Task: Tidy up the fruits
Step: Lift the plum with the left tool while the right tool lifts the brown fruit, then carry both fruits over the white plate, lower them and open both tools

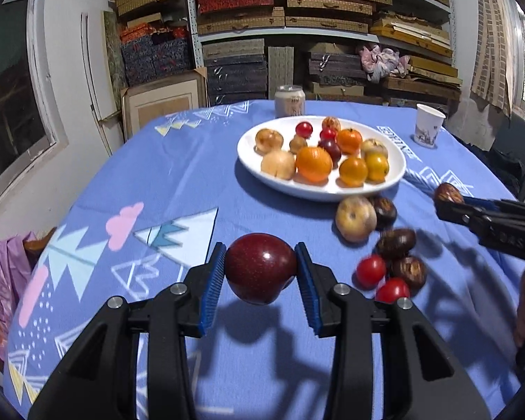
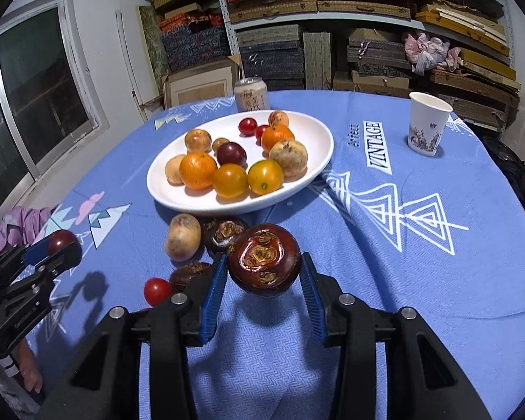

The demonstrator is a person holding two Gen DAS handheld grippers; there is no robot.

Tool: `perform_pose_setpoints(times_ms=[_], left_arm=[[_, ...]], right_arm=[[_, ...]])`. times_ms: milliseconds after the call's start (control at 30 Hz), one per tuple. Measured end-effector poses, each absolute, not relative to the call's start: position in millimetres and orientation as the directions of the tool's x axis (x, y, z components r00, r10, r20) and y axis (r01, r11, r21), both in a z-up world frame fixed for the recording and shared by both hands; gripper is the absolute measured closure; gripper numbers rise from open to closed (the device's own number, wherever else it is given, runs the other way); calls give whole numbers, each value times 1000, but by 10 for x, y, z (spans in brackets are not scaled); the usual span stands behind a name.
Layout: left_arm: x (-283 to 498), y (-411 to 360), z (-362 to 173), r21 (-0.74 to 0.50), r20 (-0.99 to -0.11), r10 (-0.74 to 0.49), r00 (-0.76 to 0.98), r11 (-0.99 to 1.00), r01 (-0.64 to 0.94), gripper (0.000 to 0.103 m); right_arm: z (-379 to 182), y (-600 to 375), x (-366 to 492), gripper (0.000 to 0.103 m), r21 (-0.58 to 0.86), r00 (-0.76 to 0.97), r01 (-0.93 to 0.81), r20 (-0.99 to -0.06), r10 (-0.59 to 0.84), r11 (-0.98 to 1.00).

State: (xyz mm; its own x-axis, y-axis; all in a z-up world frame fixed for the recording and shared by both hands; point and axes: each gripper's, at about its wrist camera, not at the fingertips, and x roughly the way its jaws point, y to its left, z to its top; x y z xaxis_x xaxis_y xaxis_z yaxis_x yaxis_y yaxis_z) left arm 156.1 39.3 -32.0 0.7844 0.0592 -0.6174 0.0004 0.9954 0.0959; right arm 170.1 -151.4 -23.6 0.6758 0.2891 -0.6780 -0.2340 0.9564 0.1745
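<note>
Two grippers are loaded and both are clear of the tablecloth [image 1: 157, 175], with shadows under each fruit. Left gripper [image 1: 260, 269] pinches a dark red plum [image 1: 260, 267] between its blue pads, the hold near the fruit's widest part. Right gripper [image 2: 264, 271] pinches a brown water chestnut [image 2: 264, 260], scarred top facing the camera.

Risks, as I judge them: both fruits are round and smooth, held only by two narrow pads, so a tilt or jolt on the way over could roll one out. Lowering onto the crowded plate may knock fruit over the shallow rim.

White plate [image 2: 308, 175] sits mid-table, holding oranges, pale yellowish fruits, one dark plum and small red tomatoes. Loose on the cloth just in front of it: a pale fruit [image 2: 182, 241], more water chestnuts, two or three small tomatoes. Behind the plate stands a can [image 2: 250, 94]. Far right, a paper cup [image 2: 427, 122]; contents not visible.
</note>
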Motion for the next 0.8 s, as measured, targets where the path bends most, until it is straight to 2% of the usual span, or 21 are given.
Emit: perform_pose_setpoints(times_ms=[400,633,800], left_arm=[[2103,104,-33,128,-578,41,815,991,40,64],[2515,5,259,95,-538,17,843,995,41,64],[2901,49,402,28,-538,-9,843,999,28,64]], right_arm=[[-2,-1589,1856,60,184,693,-229,-659,292,956],[235,-1632,2070,60,179,714,-233,-636,293,956],[378,-1622,2383,60,205,721,-229,-621,307,952]])
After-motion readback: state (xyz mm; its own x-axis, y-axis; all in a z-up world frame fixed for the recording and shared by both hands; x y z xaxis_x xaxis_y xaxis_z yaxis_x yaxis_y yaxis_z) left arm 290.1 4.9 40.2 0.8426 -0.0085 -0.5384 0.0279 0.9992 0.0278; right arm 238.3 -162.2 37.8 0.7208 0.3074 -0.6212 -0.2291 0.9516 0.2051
